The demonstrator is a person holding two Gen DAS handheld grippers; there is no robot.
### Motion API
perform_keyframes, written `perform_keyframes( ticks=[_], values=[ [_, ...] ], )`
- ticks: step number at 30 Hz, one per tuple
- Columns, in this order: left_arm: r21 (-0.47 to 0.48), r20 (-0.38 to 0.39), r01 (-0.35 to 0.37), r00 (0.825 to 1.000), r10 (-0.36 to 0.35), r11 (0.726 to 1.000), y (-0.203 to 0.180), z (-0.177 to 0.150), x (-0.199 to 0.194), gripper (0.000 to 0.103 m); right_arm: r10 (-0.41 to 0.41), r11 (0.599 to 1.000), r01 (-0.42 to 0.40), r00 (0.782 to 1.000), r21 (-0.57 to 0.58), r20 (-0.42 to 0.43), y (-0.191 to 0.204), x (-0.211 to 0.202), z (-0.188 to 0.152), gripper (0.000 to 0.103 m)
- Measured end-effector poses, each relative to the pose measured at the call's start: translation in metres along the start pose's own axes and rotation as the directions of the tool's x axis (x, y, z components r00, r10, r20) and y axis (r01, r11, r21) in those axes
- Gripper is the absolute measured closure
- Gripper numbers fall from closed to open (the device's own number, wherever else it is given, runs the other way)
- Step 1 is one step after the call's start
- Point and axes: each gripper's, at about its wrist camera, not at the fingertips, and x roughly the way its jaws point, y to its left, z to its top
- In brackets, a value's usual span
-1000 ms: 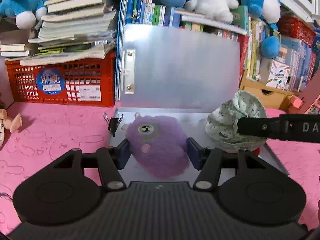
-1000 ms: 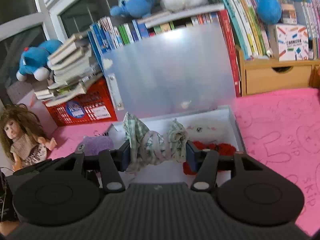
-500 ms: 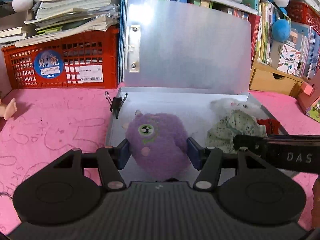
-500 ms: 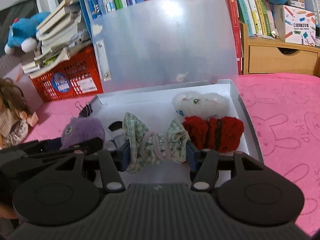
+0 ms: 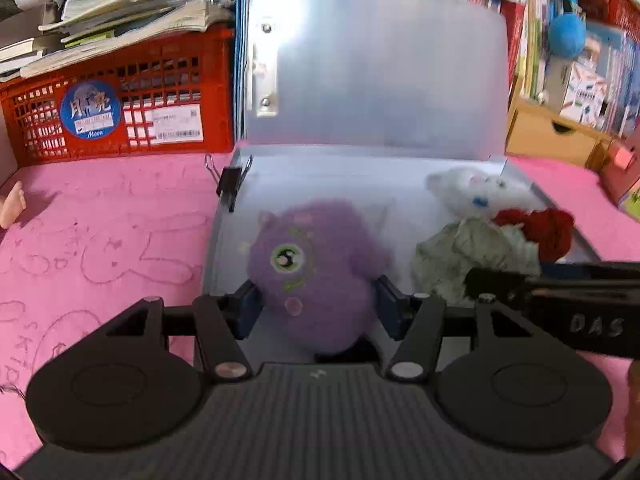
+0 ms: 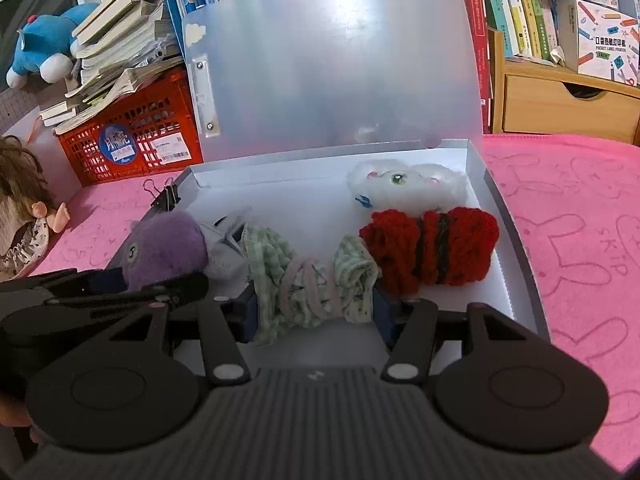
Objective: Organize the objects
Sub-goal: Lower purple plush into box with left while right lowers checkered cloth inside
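Observation:
An open white box (image 5: 320, 172) (image 6: 516, 248) lies on the pink mat, its frosted lid standing up behind. My left gripper (image 5: 318, 306) is shut on a purple plush toy (image 5: 316, 264), held low over the box's left half; the toy also shows in the right wrist view (image 6: 164, 248). My right gripper (image 6: 314, 308) is shut on a green checked cloth bundle (image 6: 312, 284), also visible in the left wrist view (image 5: 468, 256), low over the box's front. A white plush (image 6: 404, 188) (image 5: 476, 192) and a red knitted piece (image 6: 432, 248) (image 5: 544, 228) lie in the box's right half.
A black binder clip (image 5: 230, 184) (image 6: 166, 198) sits on the box's left edge. A red crate (image 5: 116, 108) stacked with books stands at back left. A doll (image 6: 20, 208) lies at far left. A wooden drawer unit (image 6: 560, 100) and bookshelves stand behind right.
Both grippers have dropped lower toward the box, carrying the purple plush and the cloth bundle down with them. The white plush and red knit came into fuller view.

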Motion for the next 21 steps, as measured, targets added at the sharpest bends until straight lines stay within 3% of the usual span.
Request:
perform_keyframes(
  ticks=[3, 10, 21],
  values=[
    [0.043, 0.002, -0.016, 1.0, 0.016, 0.999, -0.0047, -0.0024, 0.0004, 0.039, -0.004, 1.0, 0.004, 1.0, -0.005, 0.0, 0.0006, 0.0008, -0.0006, 0.044],
    [0.037, 0.002, -0.013, 1.0, 0.013, 0.999, -0.0042, -0.0021, 0.0008, 0.039, -0.012, 1.0, 0.012, 1.0, -0.019, -0.003, 0.0024, 0.0018, -0.0019, 0.042],
    [-0.018, 0.002, 0.006, 1.0, -0.006, 1.0, -0.0002, 0.0027, -0.0044, 0.037, -0.03, 0.999, 0.031, 0.999, -0.029, 0.027, 0.0047, -0.0064, -0.0018, 0.025]
  ],
)
